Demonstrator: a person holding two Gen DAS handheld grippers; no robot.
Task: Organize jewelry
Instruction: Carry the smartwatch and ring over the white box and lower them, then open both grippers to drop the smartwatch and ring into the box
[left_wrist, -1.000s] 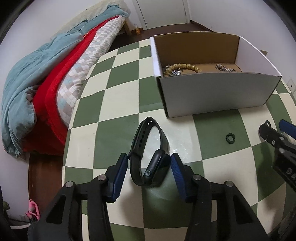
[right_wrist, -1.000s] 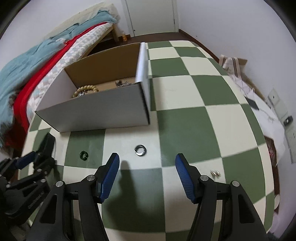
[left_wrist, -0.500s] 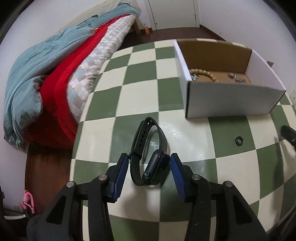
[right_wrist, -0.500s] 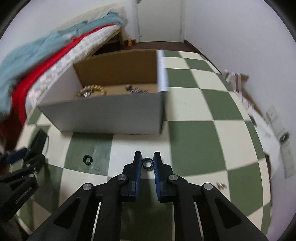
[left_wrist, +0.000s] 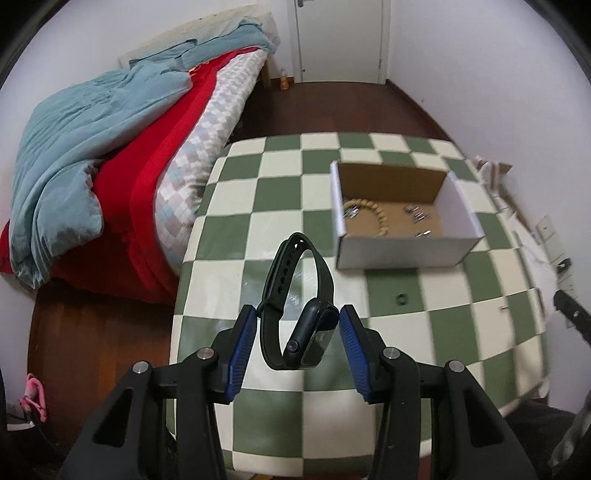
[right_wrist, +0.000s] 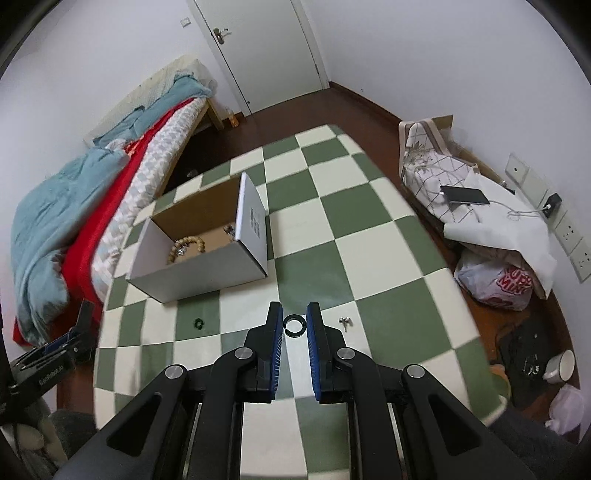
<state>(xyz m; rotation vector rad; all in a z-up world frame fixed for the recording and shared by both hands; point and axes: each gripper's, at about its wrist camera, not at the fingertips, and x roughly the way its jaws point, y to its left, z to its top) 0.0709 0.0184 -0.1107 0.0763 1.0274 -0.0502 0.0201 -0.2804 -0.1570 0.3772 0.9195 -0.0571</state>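
My left gripper (left_wrist: 297, 332) is shut on a black smartwatch (left_wrist: 308, 338) and holds it lifted above the checkered table (left_wrist: 258, 206). My right gripper (right_wrist: 294, 325) is shut on a small silver ring (right_wrist: 294, 325), also lifted above the table. The open cardboard box (left_wrist: 402, 254) stands farther back on the table and holds a wooden bead bracelet (left_wrist: 373, 212) and small metal pieces (left_wrist: 415, 214); it also shows in the right wrist view (right_wrist: 207, 273). A dark green ring (right_wrist: 199, 324) and small silver earrings (right_wrist: 345, 321) lie on the table.
A bed with blue and red blankets (left_wrist: 92, 147) stands left of the table. A bag and cloth with a phone (right_wrist: 465, 195) lie on the floor at right. The left gripper shows at the left edge of the right wrist view (right_wrist: 55, 350).
Both grippers have risen well above the table, each carrying its item. The right gripper closed on the silver ring a second ago; the left closed on the watch.
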